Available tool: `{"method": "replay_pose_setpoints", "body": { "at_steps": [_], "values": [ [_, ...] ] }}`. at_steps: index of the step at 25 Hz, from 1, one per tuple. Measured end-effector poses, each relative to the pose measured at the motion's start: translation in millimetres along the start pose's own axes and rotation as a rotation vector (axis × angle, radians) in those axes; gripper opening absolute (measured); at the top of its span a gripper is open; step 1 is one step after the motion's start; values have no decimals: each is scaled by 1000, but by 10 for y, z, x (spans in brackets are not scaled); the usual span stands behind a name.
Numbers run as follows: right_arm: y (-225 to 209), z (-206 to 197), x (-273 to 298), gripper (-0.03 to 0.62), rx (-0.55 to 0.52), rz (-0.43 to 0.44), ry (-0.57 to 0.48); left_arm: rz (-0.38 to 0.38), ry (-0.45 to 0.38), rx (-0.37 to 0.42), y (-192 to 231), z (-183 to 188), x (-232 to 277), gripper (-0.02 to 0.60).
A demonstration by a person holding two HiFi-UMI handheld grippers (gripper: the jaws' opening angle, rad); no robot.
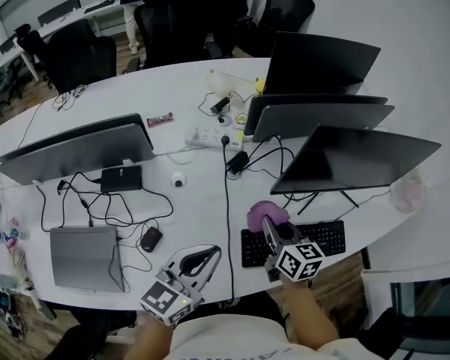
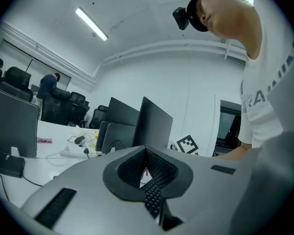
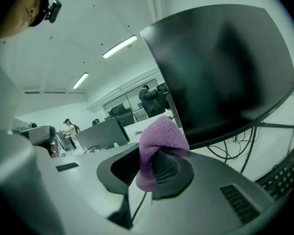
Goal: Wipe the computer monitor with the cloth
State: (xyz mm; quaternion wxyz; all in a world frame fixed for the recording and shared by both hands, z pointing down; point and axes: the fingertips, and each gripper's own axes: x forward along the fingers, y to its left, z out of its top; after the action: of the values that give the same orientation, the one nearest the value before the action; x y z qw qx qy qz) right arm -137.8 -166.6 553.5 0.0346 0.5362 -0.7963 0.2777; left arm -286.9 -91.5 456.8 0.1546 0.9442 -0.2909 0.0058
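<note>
While the right gripper (image 3: pixel 154 166) clamps the purple cloth (image 3: pixel 161 135) near the closest monitor's (image 3: pixel 225 62) lower edge, above the keyboard (image 1: pixel 326 238), the left gripper (image 2: pixel 146 166) hangs closed and empty over the table's (image 1: pixel 172 88) front edge.

white table (image 1: pixel 172 88) carries monitors (image 1: pixel 352 160), keyboard (image 1: pixel 326 238), mouse (image 1: pixel 151 238), cables (image 1: pixel 127 208)
</note>
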Motion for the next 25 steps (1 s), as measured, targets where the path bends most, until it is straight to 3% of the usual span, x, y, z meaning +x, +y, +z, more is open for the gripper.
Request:
{"method": "replay_pose_setpoints", "body": {
  "at_steps": [15,21,25],
  "values": [
    [-591,-434,780,55,280,-86,81,156,53,16,563,-17,45,7],
    [-743,-453,937,55,330,-117,61,184,62,-14,664,-90,81,7],
    [-689,-330,948,55,300,-114,1,175,68,-23,664,-107,146,6]
  ]
}}
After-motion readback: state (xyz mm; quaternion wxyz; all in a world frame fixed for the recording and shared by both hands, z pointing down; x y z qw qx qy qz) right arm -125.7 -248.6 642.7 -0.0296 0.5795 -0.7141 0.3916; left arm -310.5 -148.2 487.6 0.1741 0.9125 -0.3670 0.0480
